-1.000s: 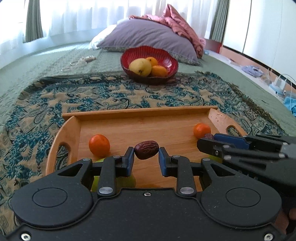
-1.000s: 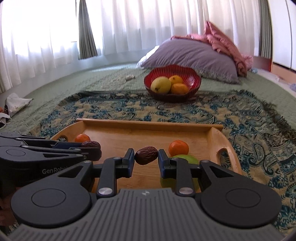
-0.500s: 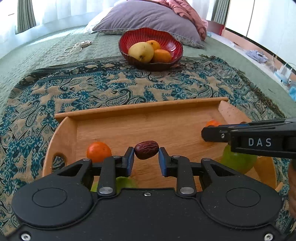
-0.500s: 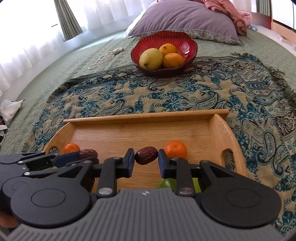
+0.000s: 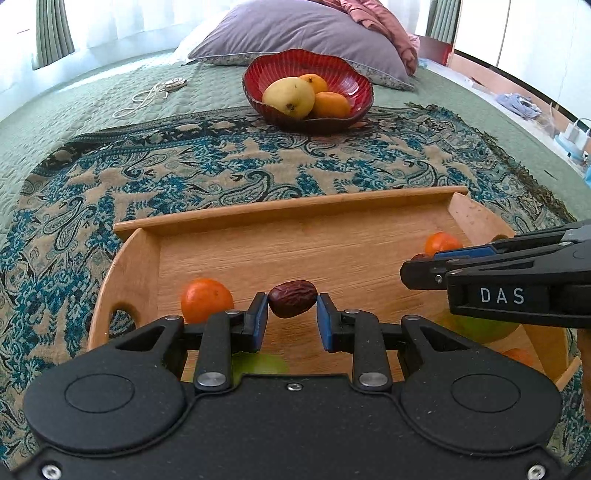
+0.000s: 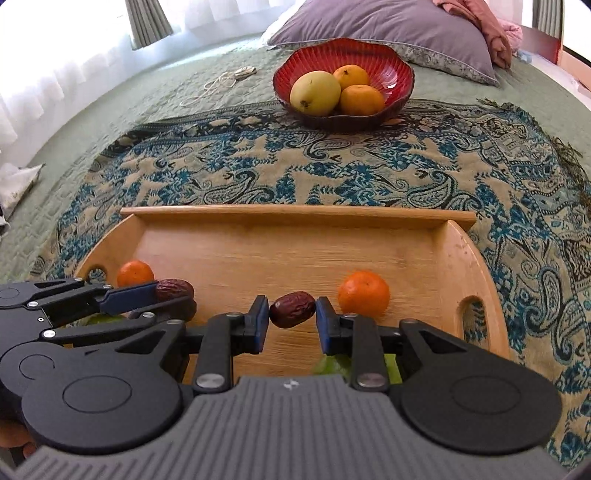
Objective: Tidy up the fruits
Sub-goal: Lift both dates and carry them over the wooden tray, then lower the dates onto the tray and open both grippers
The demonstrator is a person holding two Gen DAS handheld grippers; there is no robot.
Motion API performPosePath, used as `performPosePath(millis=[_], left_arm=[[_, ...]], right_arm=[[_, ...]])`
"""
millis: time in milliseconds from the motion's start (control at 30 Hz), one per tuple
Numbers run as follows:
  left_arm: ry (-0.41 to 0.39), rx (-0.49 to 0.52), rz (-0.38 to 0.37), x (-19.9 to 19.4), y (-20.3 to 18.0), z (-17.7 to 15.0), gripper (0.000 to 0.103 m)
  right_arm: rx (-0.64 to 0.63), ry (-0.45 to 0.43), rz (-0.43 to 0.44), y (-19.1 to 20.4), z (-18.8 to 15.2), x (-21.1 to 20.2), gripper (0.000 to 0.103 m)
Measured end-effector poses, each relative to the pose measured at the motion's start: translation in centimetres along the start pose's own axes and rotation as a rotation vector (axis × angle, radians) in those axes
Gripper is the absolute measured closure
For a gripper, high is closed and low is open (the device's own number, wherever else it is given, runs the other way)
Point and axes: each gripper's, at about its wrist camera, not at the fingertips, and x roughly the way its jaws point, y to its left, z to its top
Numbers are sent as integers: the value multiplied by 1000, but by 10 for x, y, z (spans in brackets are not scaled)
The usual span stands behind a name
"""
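Observation:
My left gripper is shut on a brown date, held above the wooden tray. My right gripper is shut on a second brown date, also above the tray. The left gripper and its date show at the left of the right wrist view. The tray holds an orange tangerine at the left, another at the right and green fruit partly hidden under the grippers. A red bowl with a yellow mango and oranges stands beyond the tray.
The tray sits on a paisley cloth spread over a green quilted bed. A grey pillow lies behind the bowl. A white cord lies on the quilt at far left. Curtains and a cabinet edge the room.
Both grippers have risen and tilted downwards over the tray, each still holding its date. The bowl and cloth now sit lower and larger in both views.

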Motion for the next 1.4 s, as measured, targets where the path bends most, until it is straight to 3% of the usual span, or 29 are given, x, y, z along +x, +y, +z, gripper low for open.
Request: performPosePath(millis=[800,933,1400], left_arm=[[-8,-37,10,8,7,-3,76],[-13,-47,16,7,8,-4,76],[-100,-80,19,-34,6,-11,46]], right_arm=[[-12,49,-21,4,0,18,68],[-7,46,-26,5,-1,19,62],[-19,-55,17,8,-9,-13,56]])
